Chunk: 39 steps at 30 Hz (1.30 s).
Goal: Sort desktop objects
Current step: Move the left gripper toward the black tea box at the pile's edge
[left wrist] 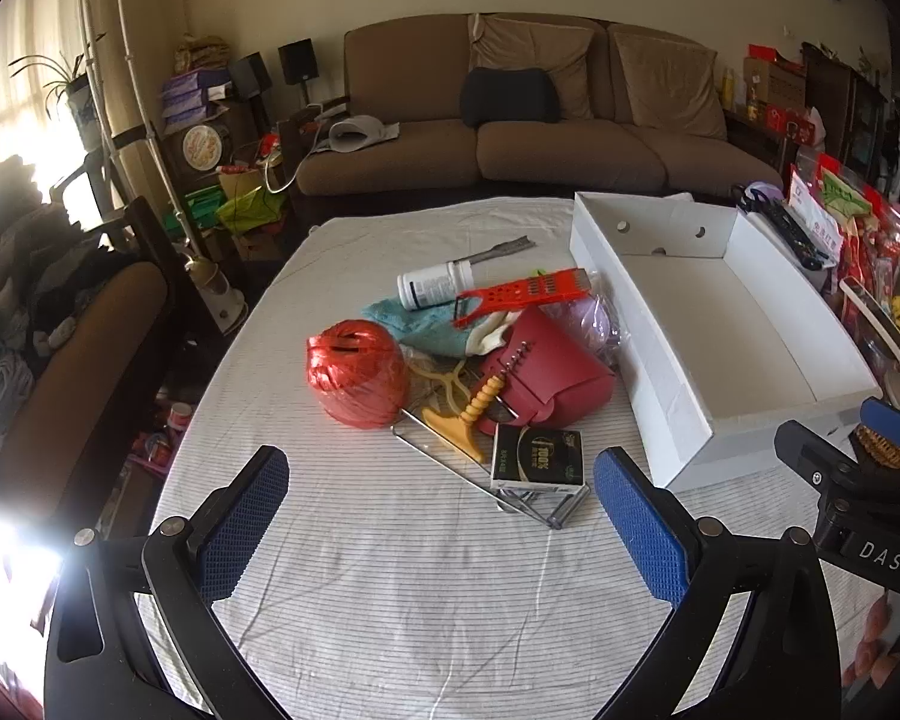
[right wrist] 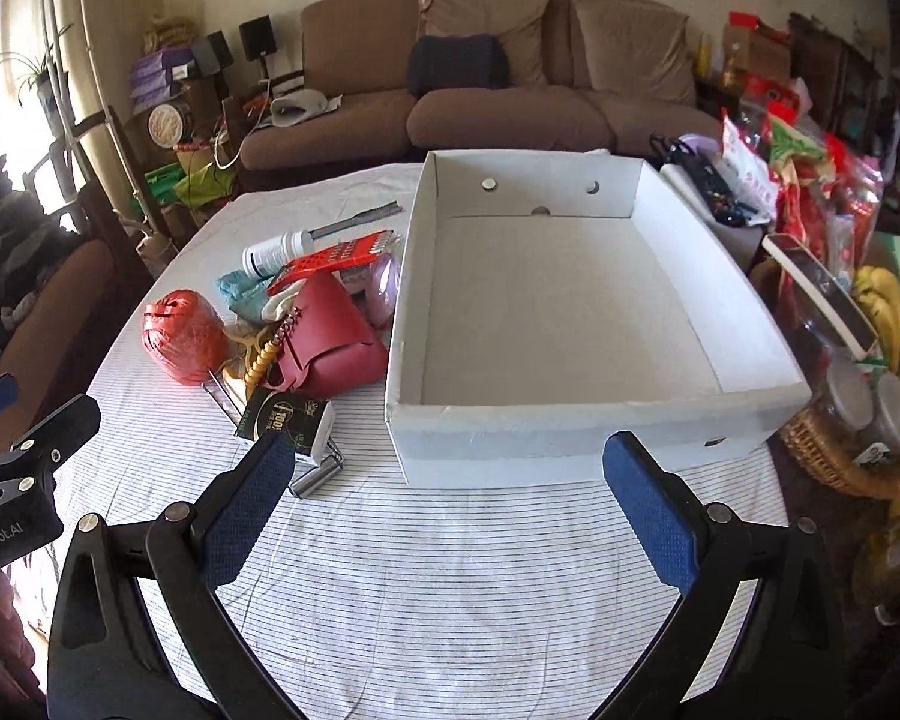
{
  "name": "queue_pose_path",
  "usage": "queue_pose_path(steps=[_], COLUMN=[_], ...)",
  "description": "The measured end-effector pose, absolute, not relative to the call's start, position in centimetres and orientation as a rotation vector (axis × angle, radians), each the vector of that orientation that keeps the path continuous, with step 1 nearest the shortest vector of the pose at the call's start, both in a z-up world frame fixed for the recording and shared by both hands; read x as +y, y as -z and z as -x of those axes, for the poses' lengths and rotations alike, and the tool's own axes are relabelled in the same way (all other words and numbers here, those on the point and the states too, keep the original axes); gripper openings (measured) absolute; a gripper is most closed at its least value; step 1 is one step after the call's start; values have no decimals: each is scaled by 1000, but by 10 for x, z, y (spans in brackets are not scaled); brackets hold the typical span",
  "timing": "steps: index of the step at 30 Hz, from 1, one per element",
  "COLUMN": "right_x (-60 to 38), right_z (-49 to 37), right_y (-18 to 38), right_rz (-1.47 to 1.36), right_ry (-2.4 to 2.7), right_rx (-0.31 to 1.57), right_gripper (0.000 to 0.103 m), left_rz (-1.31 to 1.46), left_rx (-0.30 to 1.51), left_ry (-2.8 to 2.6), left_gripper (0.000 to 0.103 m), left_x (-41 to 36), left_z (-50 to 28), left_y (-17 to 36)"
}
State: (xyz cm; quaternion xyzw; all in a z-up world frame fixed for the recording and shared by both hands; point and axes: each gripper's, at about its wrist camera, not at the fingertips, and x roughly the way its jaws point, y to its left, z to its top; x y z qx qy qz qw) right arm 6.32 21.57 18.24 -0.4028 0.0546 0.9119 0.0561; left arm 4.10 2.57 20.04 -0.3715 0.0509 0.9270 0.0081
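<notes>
Two sets of tongs hover above a counter (left wrist: 390, 570) draped in a pinstriped white cloth, both spread wide and grasping nothing. In the left wrist view, the left tongs (left wrist: 441, 525) frame bare cloth, with a pile of clutter just beyond them at twelve o'clock: a red twine ball (left wrist: 357, 381), a red pouch (left wrist: 549, 375), a black and gold carton (left wrist: 537, 459), an orange grater (left wrist: 525, 294), a white bottle (left wrist: 435, 285) and a teal cloth (left wrist: 417, 324). An open white box (left wrist: 720, 324) lies at two o'clock from these tongs, nothing inside it. In the right wrist view, the right tongs (right wrist: 450, 510) sit directly before that box's near wall, with the pile at ten o'clock and the carton just beside the left pad (right wrist: 249, 510). Neither pair touches any object.
</notes>
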Motion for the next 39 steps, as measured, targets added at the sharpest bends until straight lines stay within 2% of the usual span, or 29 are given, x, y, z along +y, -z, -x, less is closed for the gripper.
queue_pose_path(steps=[9,23,31,39], right_x=[238,263,235,188], right_z=[-56,-9,23,44], right_y=[-203,-201,-199,-175], right_rz=[1177,1177,1175,1239], right_ry=[-2772,-2766,-2889,-3000], right_rx=[141,154,129,160], right_gripper=[103,103,103,103], left_rz=[1115,1154,1213,1317], left_rx=[123,145,106,93], left_ry=[-2929,-2972,-3029,-2953], left_gripper=[103,103,103,103], left_x=[22,-20,-87,-93], left_z=[-28,27,62,101], left_y=[-222,-200,-162,-107])
